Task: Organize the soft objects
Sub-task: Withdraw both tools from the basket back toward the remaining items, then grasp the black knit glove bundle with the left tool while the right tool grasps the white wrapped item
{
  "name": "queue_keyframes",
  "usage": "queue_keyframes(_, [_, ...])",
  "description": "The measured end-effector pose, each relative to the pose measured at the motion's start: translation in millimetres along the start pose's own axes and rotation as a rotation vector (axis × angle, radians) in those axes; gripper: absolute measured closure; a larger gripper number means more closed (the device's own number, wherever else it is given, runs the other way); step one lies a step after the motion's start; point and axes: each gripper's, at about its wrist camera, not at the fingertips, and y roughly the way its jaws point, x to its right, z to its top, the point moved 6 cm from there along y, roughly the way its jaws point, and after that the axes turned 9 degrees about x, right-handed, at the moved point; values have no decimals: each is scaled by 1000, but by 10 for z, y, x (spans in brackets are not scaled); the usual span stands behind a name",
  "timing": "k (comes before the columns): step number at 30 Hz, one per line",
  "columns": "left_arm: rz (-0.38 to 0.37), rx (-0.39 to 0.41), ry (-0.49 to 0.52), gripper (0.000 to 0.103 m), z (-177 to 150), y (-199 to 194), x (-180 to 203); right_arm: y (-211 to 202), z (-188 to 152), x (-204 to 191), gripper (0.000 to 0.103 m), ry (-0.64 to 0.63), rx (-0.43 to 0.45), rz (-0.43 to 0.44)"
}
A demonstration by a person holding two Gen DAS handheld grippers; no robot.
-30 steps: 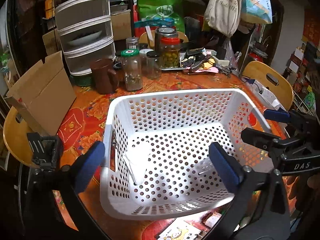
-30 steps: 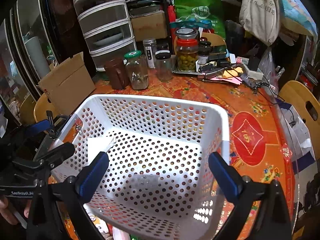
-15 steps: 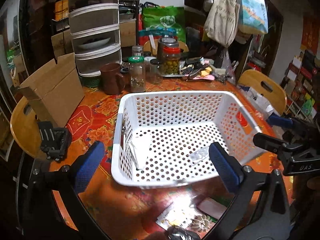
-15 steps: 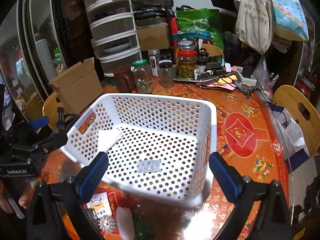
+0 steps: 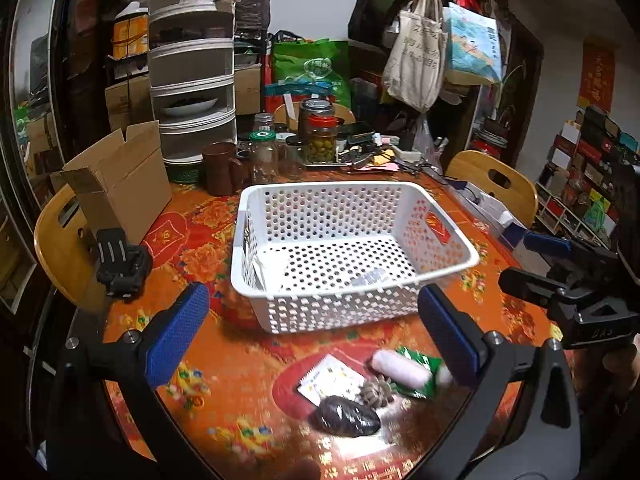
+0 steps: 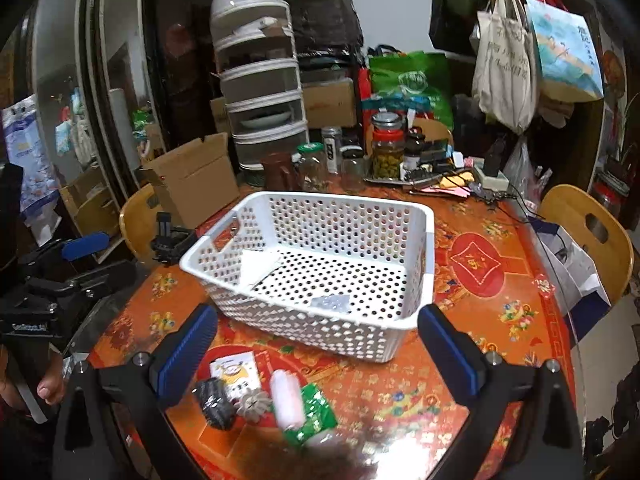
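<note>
A white perforated basket (image 5: 256,280) (image 6: 424,264) stands on the orange table; a white sheet (image 6: 256,266) and a small clear packet (image 6: 332,303) lie inside. In front of it lie a pink roll (image 5: 398,368) (image 6: 285,398), a green packet (image 5: 420,374) (image 6: 314,412), a white snack packet (image 5: 330,380) (image 6: 236,372), a ridged brown-and-white piece (image 5: 376,392) (image 6: 250,402) and a dark bundle (image 5: 346,420) (image 6: 214,400). My left gripper (image 5: 312,332) is open and empty above these items. My right gripper (image 6: 316,350) is open and empty above them too.
Jars (image 5: 320,140), a brown mug (image 5: 220,168) and a cardboard box (image 5: 120,184) stand behind the basket. A black mount (image 5: 120,264) sits on the table's left edge. Wooden chairs (image 6: 588,228) flank the table. A stacked drawer unit (image 5: 192,80) stands behind.
Both grippers have pulled back and up from over the basket. The soft items in front of the basket have come into view. Both stay open.
</note>
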Motion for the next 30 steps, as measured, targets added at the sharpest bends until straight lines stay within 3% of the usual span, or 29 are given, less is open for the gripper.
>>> queue_keyframes(4, [-16, 47, 19, 0, -182, -286, 100, -217, -188, -67, 3, 6, 29, 10])
queue_keyframes(8, [-9, 38, 33, 0, -505, -384, 144, -378, -533, -47, 3, 35, 58, -2])
queue_keyframes(18, [-37, -69, -50, 0, -1362, -46, -3, -290, -1301, 35, 4, 78, 28, -21])
queue_keyframes(26, [-78, -152, 6, 3, -1869, 402, 93, -21, -1591, 134, 27, 106, 3, 0])
queue_keyframes(30, [-97, -152, 46, 8, -1946, 501, 171, 104, -1681, 137, 28, 94, -19, 36])
